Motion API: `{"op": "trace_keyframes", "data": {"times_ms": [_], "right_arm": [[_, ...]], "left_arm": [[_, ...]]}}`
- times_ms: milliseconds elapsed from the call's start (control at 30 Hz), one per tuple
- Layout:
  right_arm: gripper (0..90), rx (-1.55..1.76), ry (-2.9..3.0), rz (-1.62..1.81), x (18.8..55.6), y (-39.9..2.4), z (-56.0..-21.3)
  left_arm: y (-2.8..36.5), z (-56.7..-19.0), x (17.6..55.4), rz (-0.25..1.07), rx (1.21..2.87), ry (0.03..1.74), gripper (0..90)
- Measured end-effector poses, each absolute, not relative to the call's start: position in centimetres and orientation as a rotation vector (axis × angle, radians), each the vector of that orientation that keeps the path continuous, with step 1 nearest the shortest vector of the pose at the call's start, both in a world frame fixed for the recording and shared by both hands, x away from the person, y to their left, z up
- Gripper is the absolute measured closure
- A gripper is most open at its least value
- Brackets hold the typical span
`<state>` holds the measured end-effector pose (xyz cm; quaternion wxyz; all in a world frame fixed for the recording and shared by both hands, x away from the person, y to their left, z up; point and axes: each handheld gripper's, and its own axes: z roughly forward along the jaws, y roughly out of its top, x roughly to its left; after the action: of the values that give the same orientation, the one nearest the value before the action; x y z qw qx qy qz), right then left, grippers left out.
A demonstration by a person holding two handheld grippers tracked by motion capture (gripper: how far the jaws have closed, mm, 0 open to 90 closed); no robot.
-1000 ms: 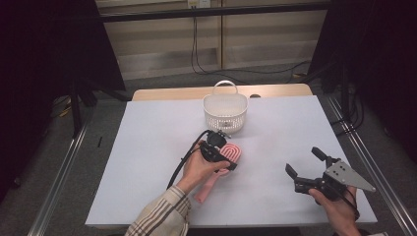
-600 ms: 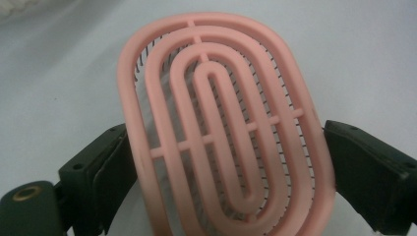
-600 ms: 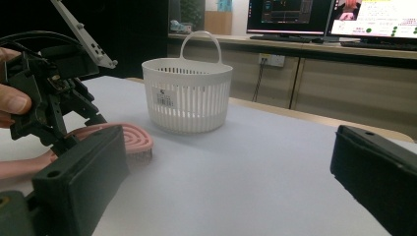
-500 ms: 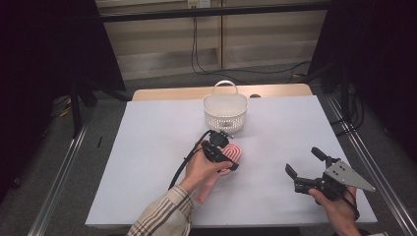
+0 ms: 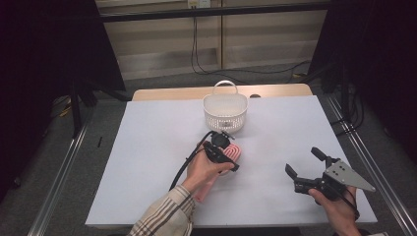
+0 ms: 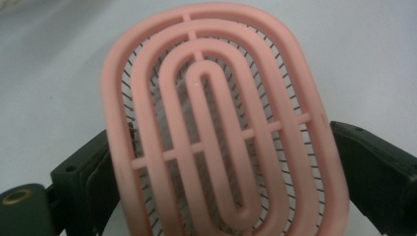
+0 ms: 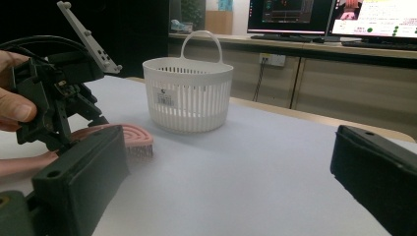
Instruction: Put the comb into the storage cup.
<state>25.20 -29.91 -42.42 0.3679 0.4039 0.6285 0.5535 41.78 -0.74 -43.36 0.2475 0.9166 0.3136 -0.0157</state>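
Observation:
A pink hairbrush [image 5: 237,150] lies on the white table [image 5: 147,147], its oval head [image 6: 216,128] turned bristles down. My left gripper [image 5: 227,156] points down over that head, one black jaw at each long side. Those jaws have just been opening, and they stand open with the head between them. In the right gripper view the left gripper [image 7: 54,113] stands above the brush [image 7: 133,135]. At the table's front right my right gripper [image 5: 302,161] is held open, its jaws [image 7: 231,167] wide apart around nothing.
A white slatted basket [image 5: 225,110] with a handle stands just behind the brush, also seen in the right gripper view [image 7: 187,93]. A person's left hand and plaid sleeve [image 5: 167,216] reach in from the front. Dark rails run along both table sides.
None of the hands, grippers or the brush has visibly shifted.

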Motion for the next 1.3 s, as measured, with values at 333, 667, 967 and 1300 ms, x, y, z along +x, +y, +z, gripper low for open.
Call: {"op": "trace_keyframes", "data": {"times_ms": [333,667,967,1300], "right_arm": [[0.0,1.038,1.615,1.422,25.2,-29.92,-42.43],[0.0,1.04,1.614,1.423,25.2,-29.98,-42.41],[0.0,1.04,1.612,1.425,25.19,-30.01,-42.4],[0.0,1.042,1.612,1.422,25.18,-30.02,-42.4]], "left_arm": [[-0.62,-43.39,41.96,-0.066,2.481,0.879,11.4],[-1.17,-43.35,41.77,-0.024,2.539,0.863,12.3],[-1.22,-43.24,41.59,-0.007,2.536,0.886,14.9],[-1.38,-42.72,41.26,-0.022,2.554,0.862,18.2]]}}
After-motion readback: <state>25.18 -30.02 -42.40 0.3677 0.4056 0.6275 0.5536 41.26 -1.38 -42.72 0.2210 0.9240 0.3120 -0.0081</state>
